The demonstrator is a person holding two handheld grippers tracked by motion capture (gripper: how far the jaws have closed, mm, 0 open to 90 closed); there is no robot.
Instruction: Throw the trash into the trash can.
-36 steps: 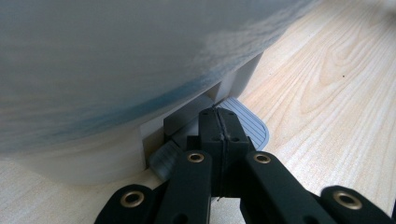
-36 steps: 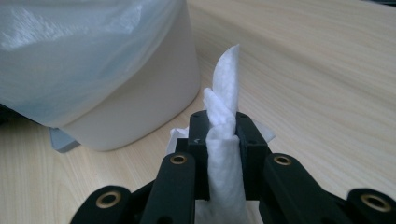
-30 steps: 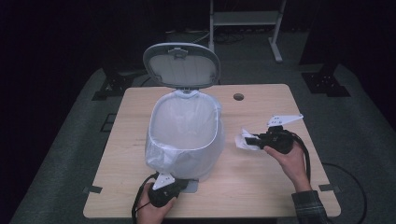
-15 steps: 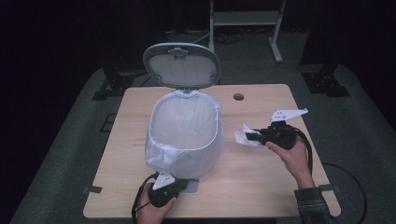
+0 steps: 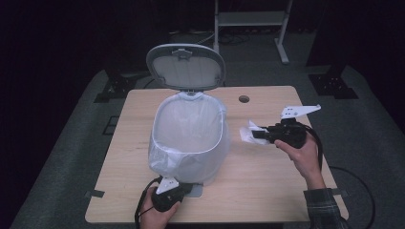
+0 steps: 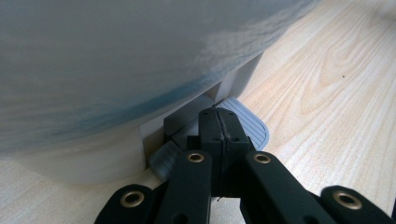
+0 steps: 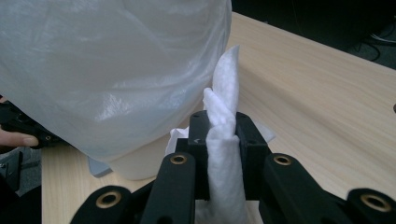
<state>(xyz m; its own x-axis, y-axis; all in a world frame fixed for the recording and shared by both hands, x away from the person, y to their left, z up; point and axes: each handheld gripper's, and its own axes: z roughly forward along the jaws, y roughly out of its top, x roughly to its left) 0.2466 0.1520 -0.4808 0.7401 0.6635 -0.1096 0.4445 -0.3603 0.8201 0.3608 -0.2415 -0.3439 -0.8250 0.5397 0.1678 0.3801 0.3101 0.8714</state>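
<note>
A white pedal bin (image 5: 188, 138) lined with a clear plastic bag stands mid-table, its lid (image 5: 185, 67) raised upright. My left gripper (image 5: 183, 188) is at the bin's near base, jaws shut and empty. In the left gripper view its tips (image 6: 218, 116) rest on the grey ribbed pedal (image 6: 250, 126) under the bin's wall (image 6: 116, 60). My right gripper (image 5: 255, 135) hovers above the table right of the bin, shut on a crumpled white tissue (image 5: 248, 132). In the right gripper view the tissue (image 7: 224, 93) sticks up between the jaws (image 7: 220, 126), close to the bagged bin (image 7: 107, 70).
The wooden table (image 5: 267, 191) has a round cable hole (image 5: 244, 99) behind the right gripper. A metal stand (image 5: 250, 19) is on the dark floor beyond the table. The person's left hand (image 7: 18, 137) appears beside the bin in the right gripper view.
The right gripper has risen a little with the tissue in it. The left gripper and the open bin lid have stayed in place.
</note>
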